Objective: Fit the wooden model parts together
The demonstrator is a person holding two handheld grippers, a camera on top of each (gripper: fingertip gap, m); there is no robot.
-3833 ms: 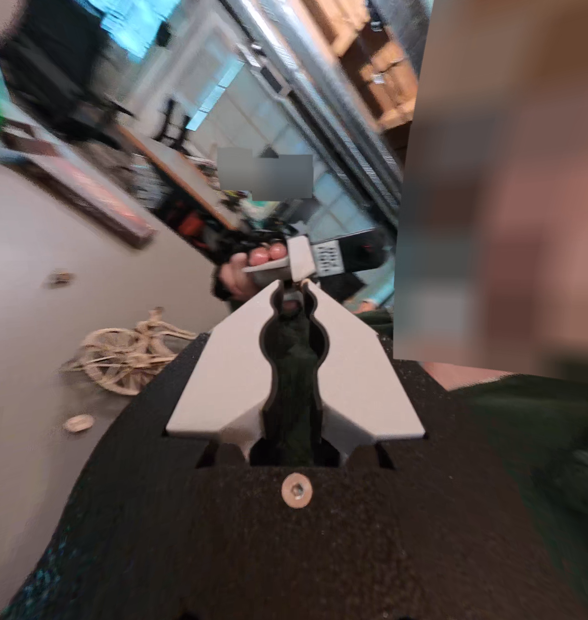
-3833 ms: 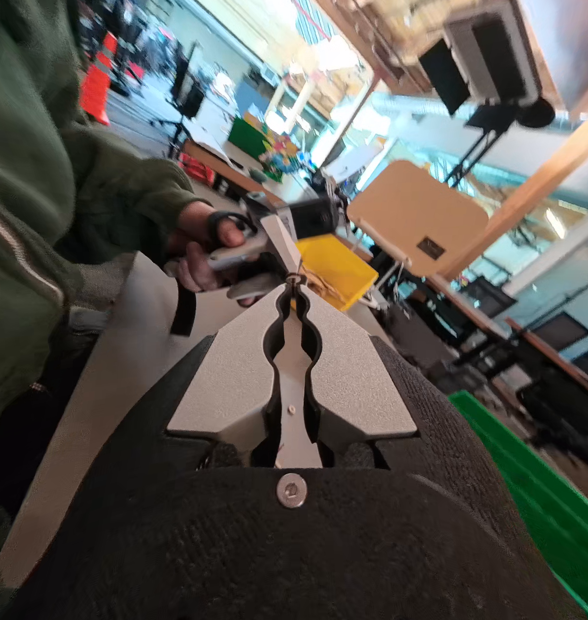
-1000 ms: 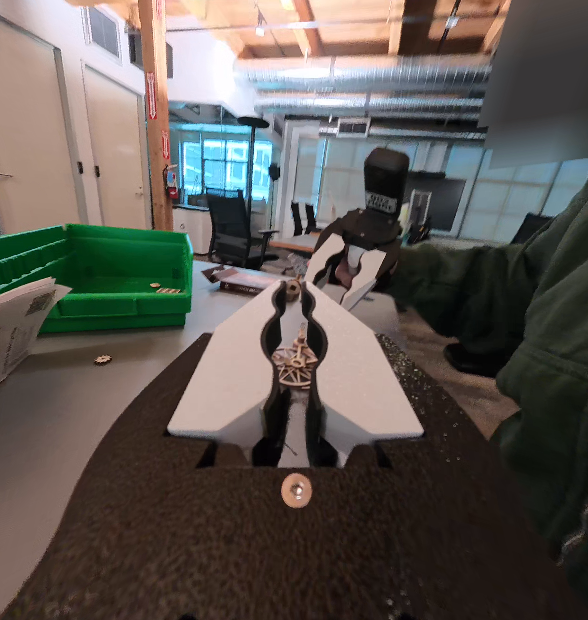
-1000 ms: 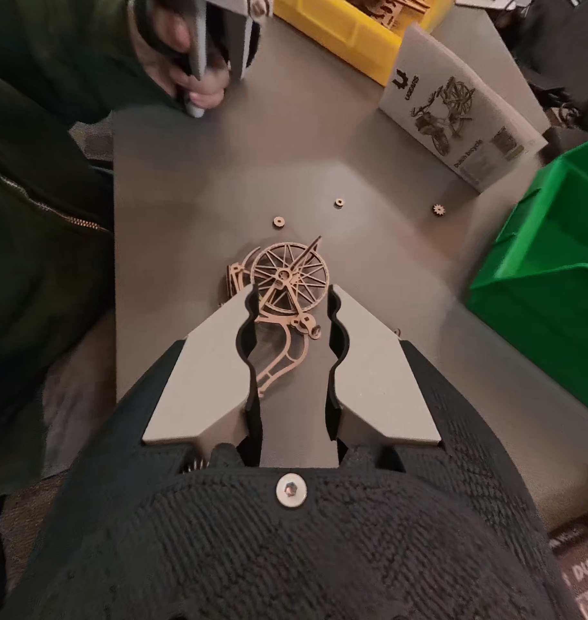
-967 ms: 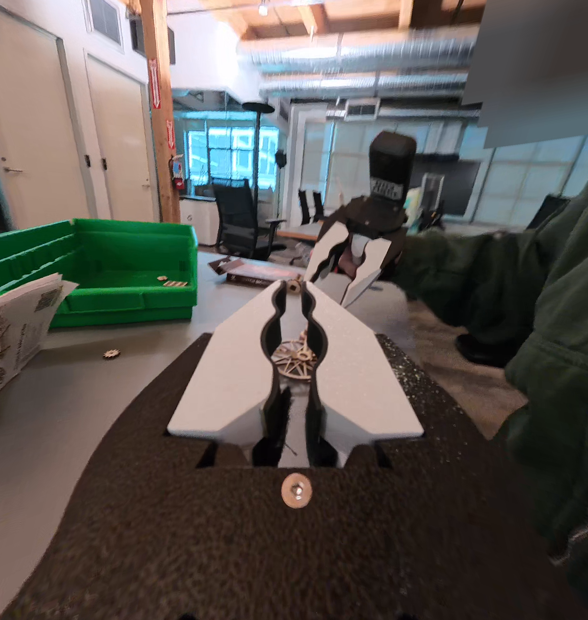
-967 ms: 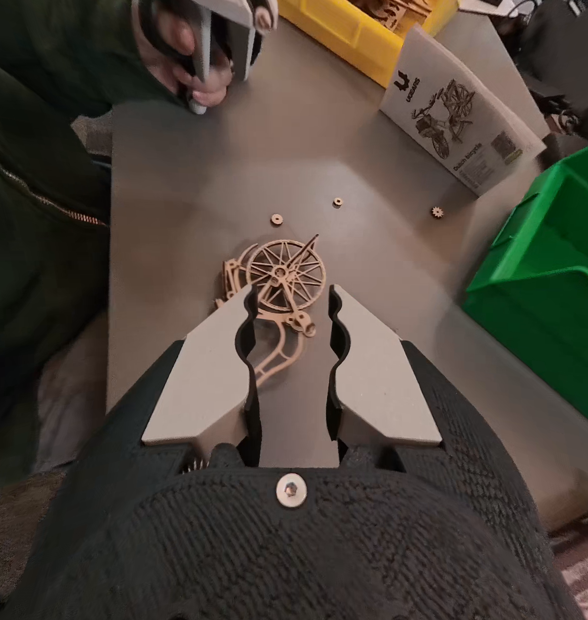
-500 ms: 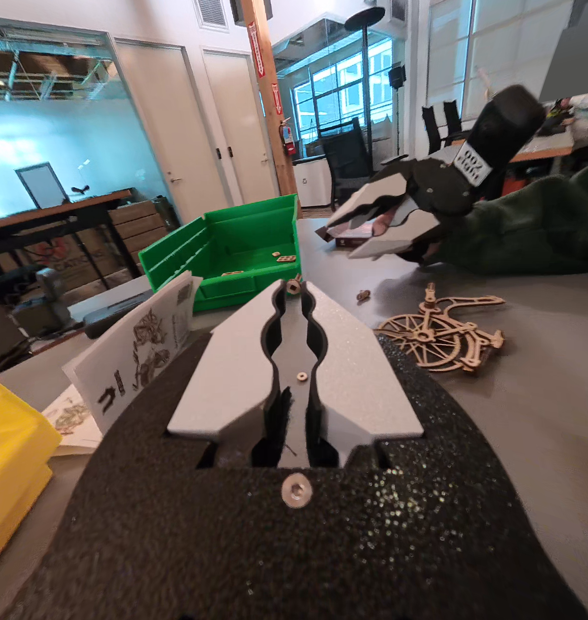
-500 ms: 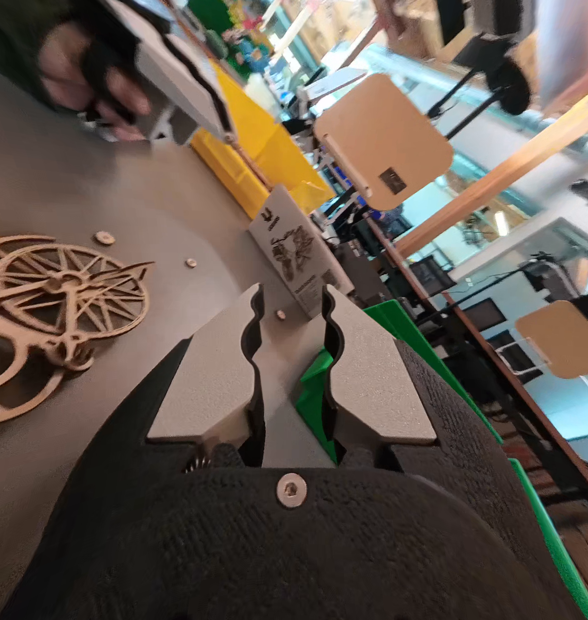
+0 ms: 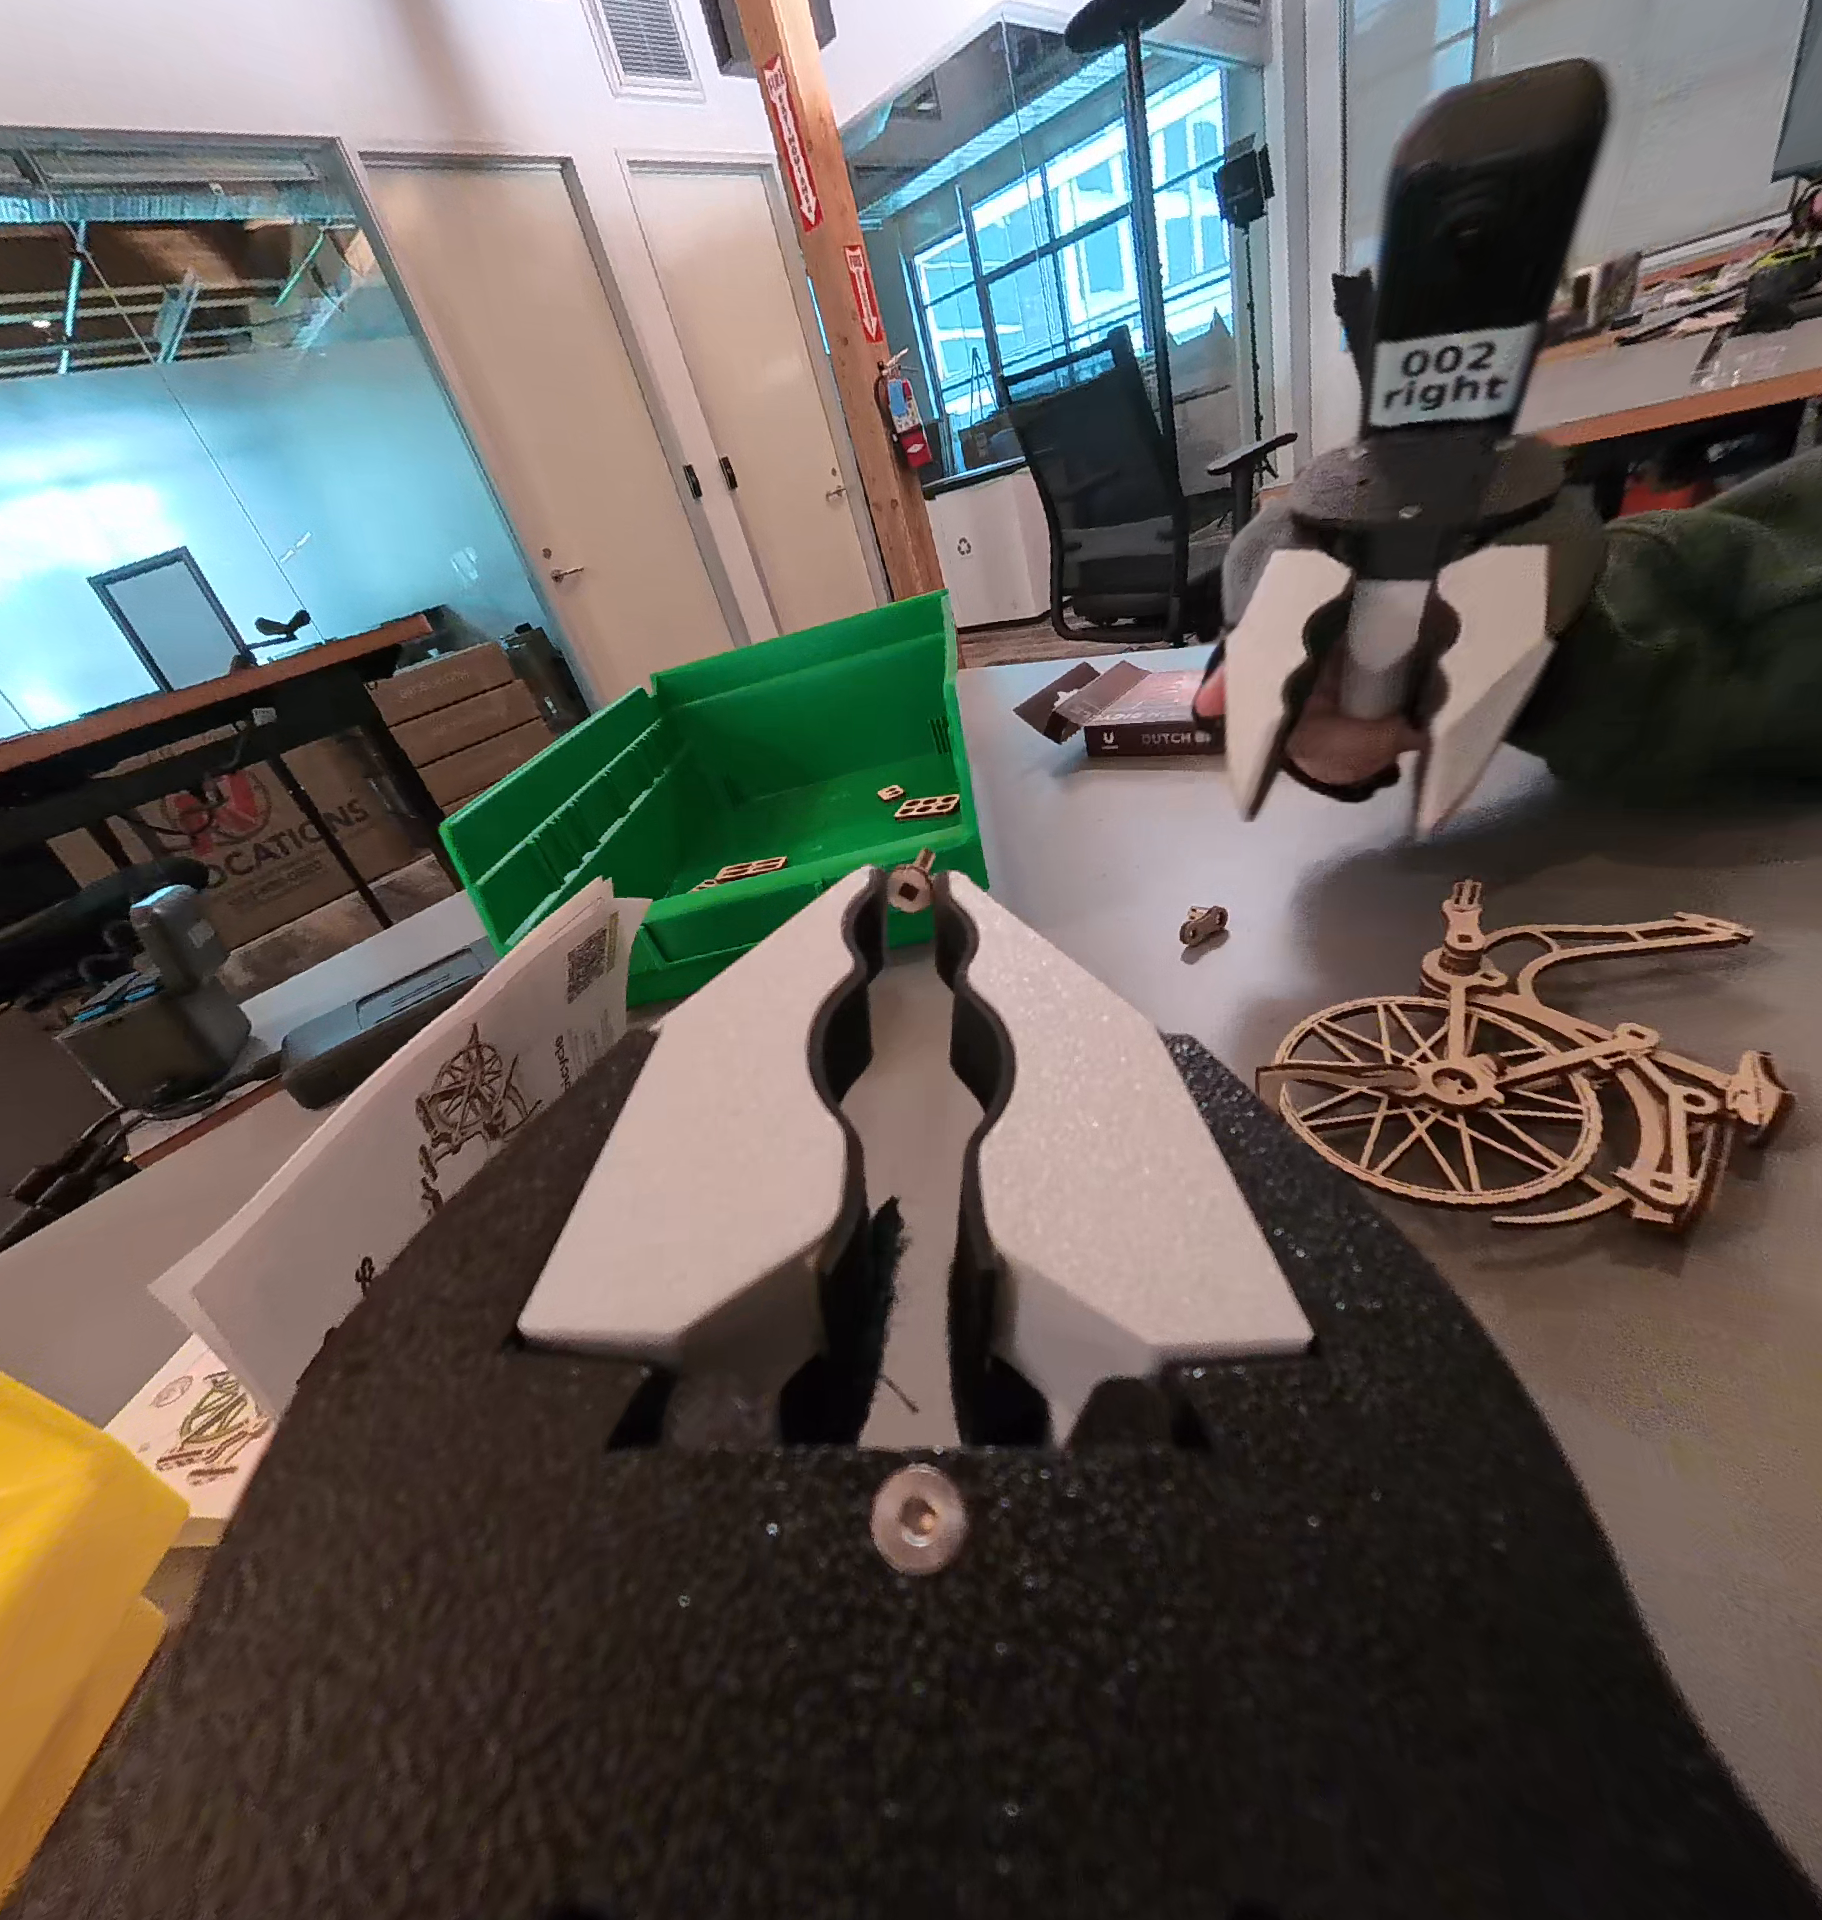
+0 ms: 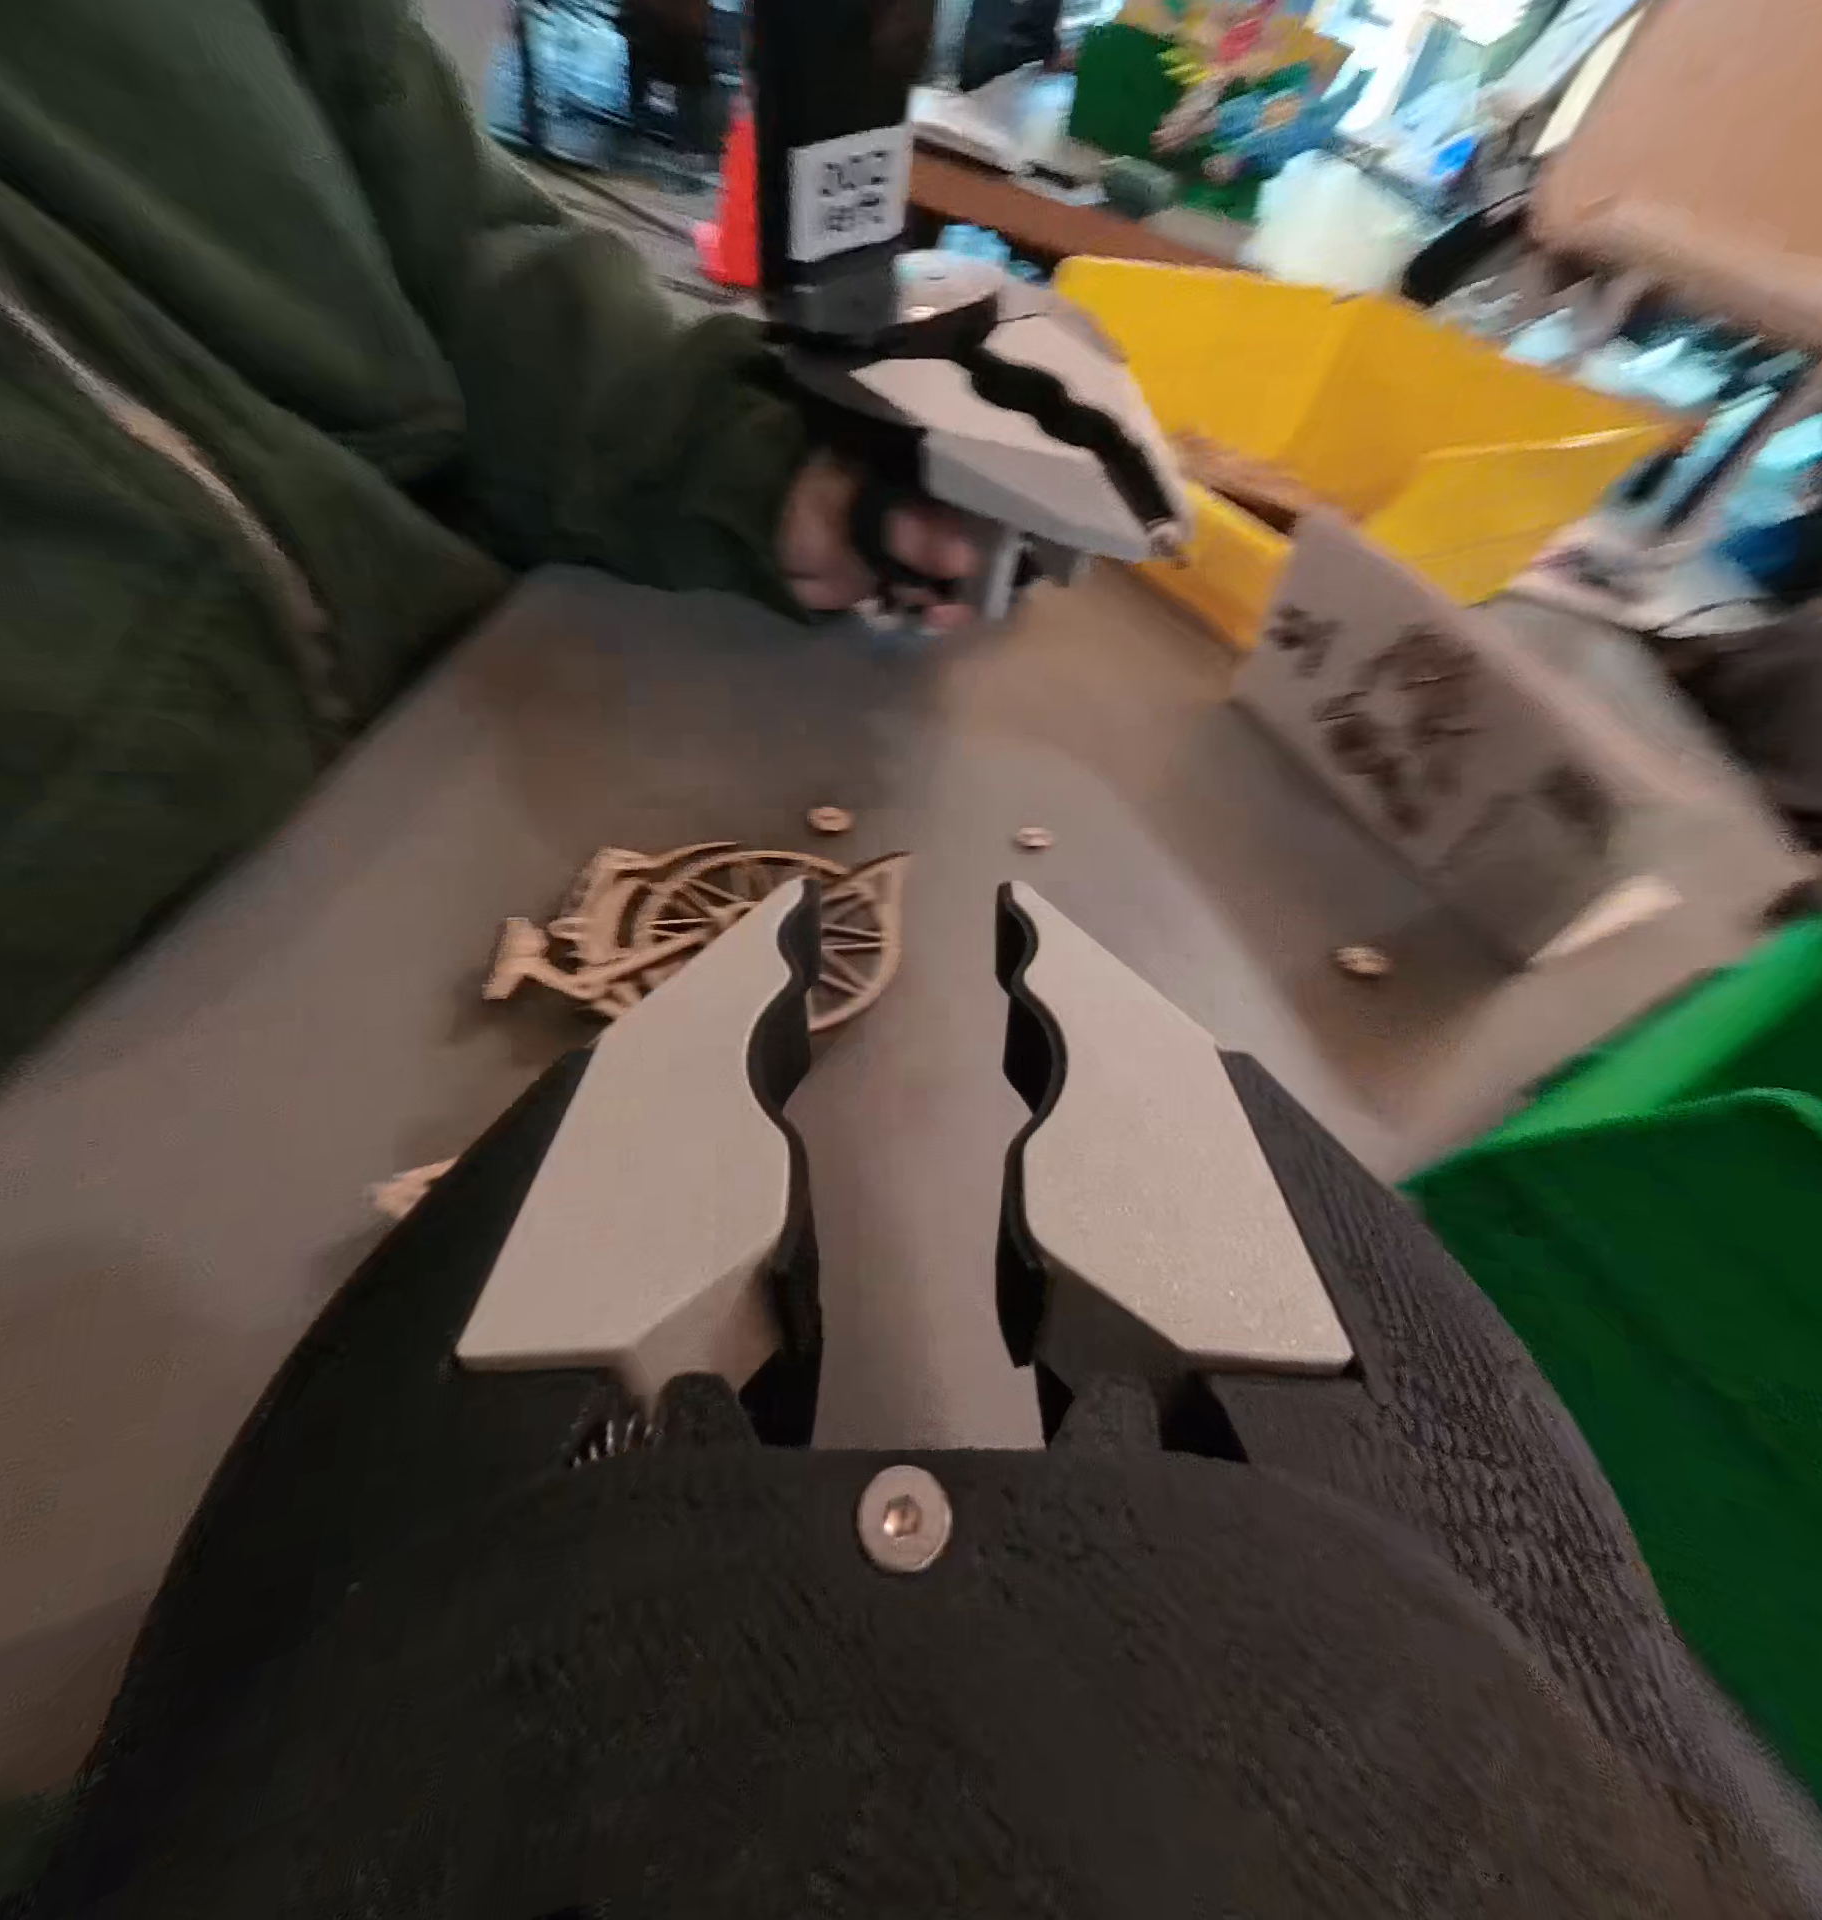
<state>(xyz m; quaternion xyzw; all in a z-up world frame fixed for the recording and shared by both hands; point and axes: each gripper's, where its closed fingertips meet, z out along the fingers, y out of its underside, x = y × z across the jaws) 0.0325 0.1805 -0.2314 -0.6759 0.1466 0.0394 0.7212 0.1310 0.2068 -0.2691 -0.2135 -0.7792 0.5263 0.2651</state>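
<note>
The right gripper (image 10: 902, 914) no longer straddles the wooden bicycle model (image 9: 1509, 1081). A second ago its fingers stood on either side of the wheel from above; now they are swung up and away, spread wide and empty, pointing across the grey table (image 10: 263, 1039) with the model lying at the middle left of the right wrist view, partly behind the left-hand finger. In the left wrist view the same gripper (image 9: 1343, 821) hangs in the upper right, above and behind the model, touching nothing.

The left gripper (image 9: 912, 894) has turned too: a second ago the wheel showed between its fingers, and now the model lies free at the right of its frame. Its fingers are drawn narrow and pinch a small wooden piece with a square hole (image 9: 909, 891) at their very tips.

My reading is that the model has been set down and one small part is in hand for fitting, so the assembly is under way but unfinished, and the model must be steadied again before the piece goes in.

The model lies flat: a pale, laser-cut spoked wheel with a curved frame, a fork post standing up and a pedal crank at its right end. A small link piece (image 9: 1203, 925) lies apart from it, and loose washers (image 10: 829, 819) sit on the table beyond. A green bin (image 9: 782, 748) stands behind, a booklet (image 9: 450, 1101) to the left.
</note>
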